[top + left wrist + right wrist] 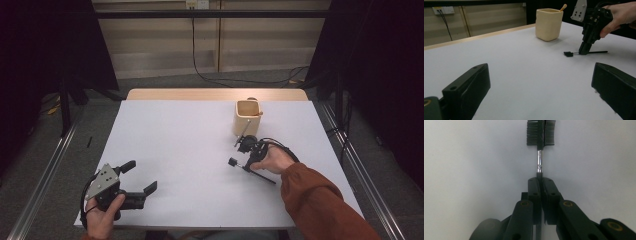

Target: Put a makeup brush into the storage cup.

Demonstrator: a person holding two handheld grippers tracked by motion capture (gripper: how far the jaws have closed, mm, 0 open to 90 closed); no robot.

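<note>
Black brow brush (540, 133) lies near the beige cup (247, 118); my right claw (540, 180) clamps its handle, so I should lift level. Left claw (141, 178) gapes empty.

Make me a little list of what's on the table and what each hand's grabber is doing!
table: white top, wooden strip at the far edge
cup: beige, upright, far right part of the table, a wooden stick poking out of it
brush: small black brush with a thin handle, lying flat on the table in front of the cup
right gripper: shut on the brush handle just behind the metal neck, brush still on the table
left gripper: open, holds nothing, near left part of the table
</note>
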